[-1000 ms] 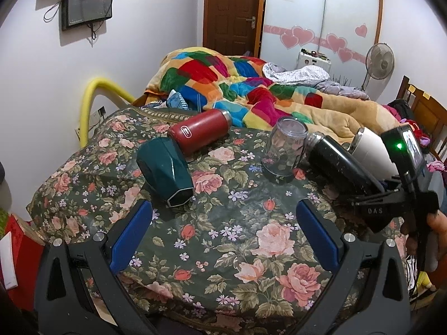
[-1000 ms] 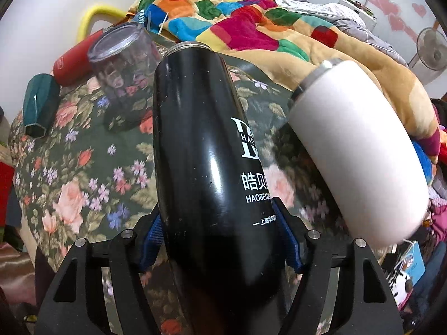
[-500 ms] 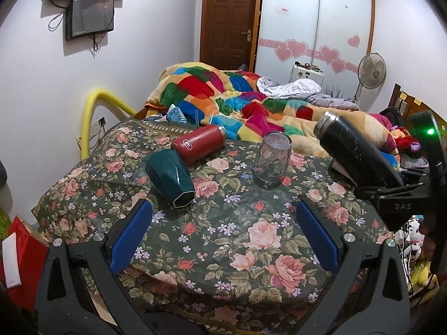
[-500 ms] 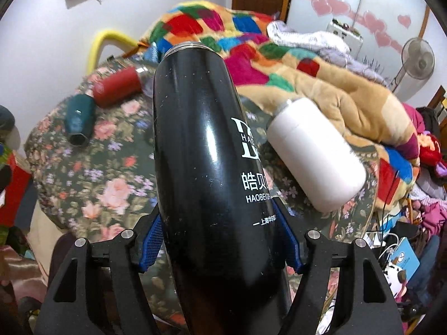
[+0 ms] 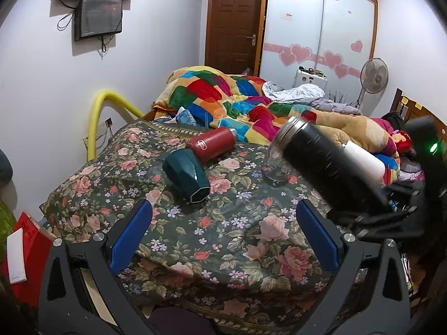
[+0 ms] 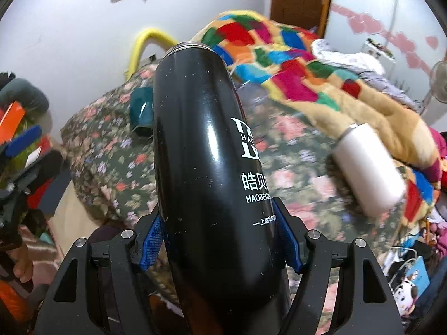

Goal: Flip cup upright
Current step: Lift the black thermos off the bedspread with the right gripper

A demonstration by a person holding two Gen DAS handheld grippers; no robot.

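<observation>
While the right gripper (image 6: 220, 240) clamps the black cup (image 6: 206, 150), it hangs tilted above the flowered bedspread (image 5: 223, 231).
Left gripper (image 5: 223, 234) gapes wide and empty; the cup points toward ten o'clock, with a clear glass (image 5: 275, 167) behind it and green cup (image 5: 185, 174), red bottle (image 5: 211, 145) and white cup (image 6: 366, 170) lying around.

Between the blue pads (image 6: 152, 240) sits a glossy black flask (image 6: 201, 145) with white lettering. Ahead lie a dark floral cloth (image 5: 223, 223), a red flask (image 5: 212, 144), a teal cup (image 5: 185, 174) and a white flask (image 6: 368, 173).
</observation>
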